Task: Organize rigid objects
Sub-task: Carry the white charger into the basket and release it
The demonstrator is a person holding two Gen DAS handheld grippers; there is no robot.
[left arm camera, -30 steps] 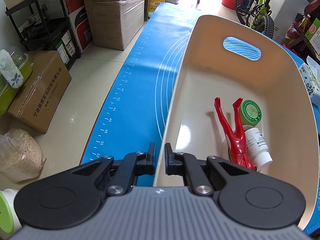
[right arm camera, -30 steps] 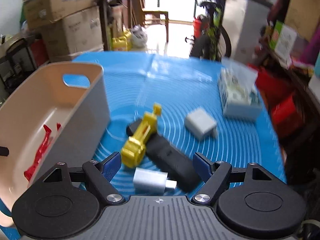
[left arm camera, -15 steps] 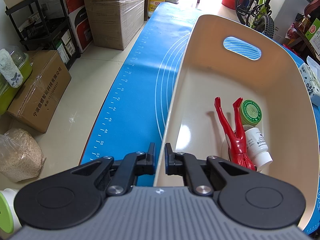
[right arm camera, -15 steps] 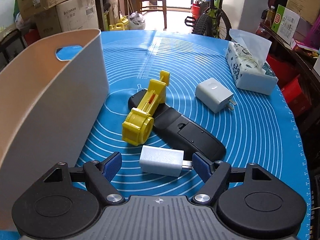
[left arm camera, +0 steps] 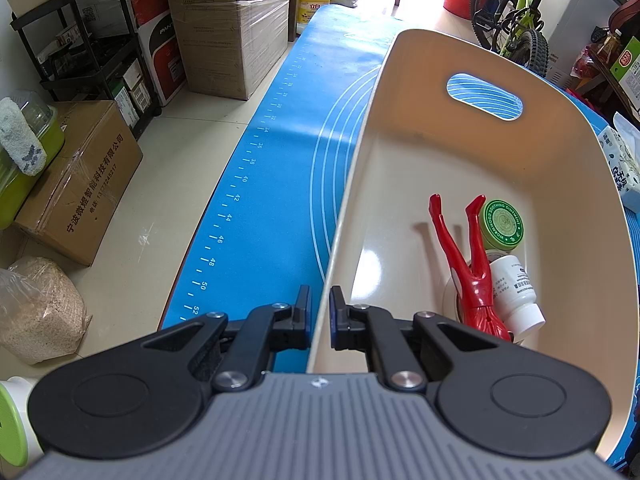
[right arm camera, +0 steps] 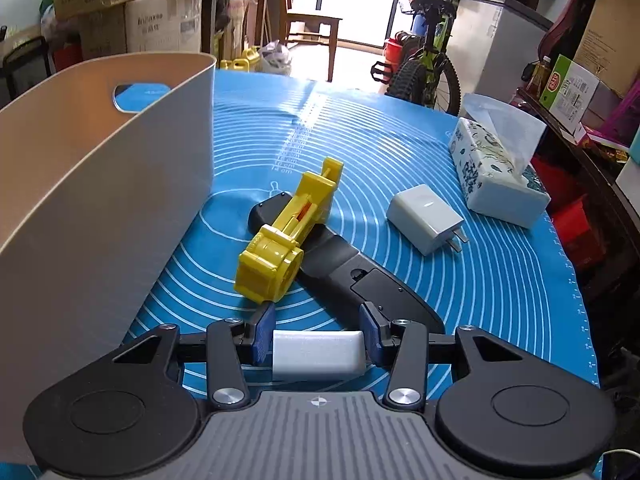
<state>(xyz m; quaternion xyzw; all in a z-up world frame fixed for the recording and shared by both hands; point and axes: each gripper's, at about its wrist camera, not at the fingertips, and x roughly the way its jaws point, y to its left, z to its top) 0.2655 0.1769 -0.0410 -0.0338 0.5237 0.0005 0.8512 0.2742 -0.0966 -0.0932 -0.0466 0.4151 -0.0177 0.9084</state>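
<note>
My left gripper [left arm camera: 320, 312] is shut on the near wall of the beige bin [left arm camera: 348, 200], one finger inside and one outside. In the bin lie a red figure [left arm camera: 472, 268], a green-lidded tin [left arm camera: 502, 226] and a white bottle [left arm camera: 516, 292]. Low over the blue mat [right arm camera: 500, 300], my right gripper [right arm camera: 316, 330] has its jaws closing on a small white adapter block [right arm camera: 318, 354], and the blue pads touch both of its ends. Just beyond it lie a yellow toy [right arm camera: 288, 240] across a black remote [right arm camera: 360, 280], and a white plug charger [right arm camera: 424, 218].
The bin [right arm camera: 120, 184] stands close on the left of the right gripper. A tissue pack [right arm camera: 492, 176] sits at the mat's far right. Cardboard boxes [left arm camera: 232, 28] and a shelf stand on the floor left of the table, and a bicycle [right arm camera: 428, 60] behind it.
My right gripper sank toward the mat and its jaws closed in from wide onto the white adapter block. The left gripper and the bin have not moved.
</note>
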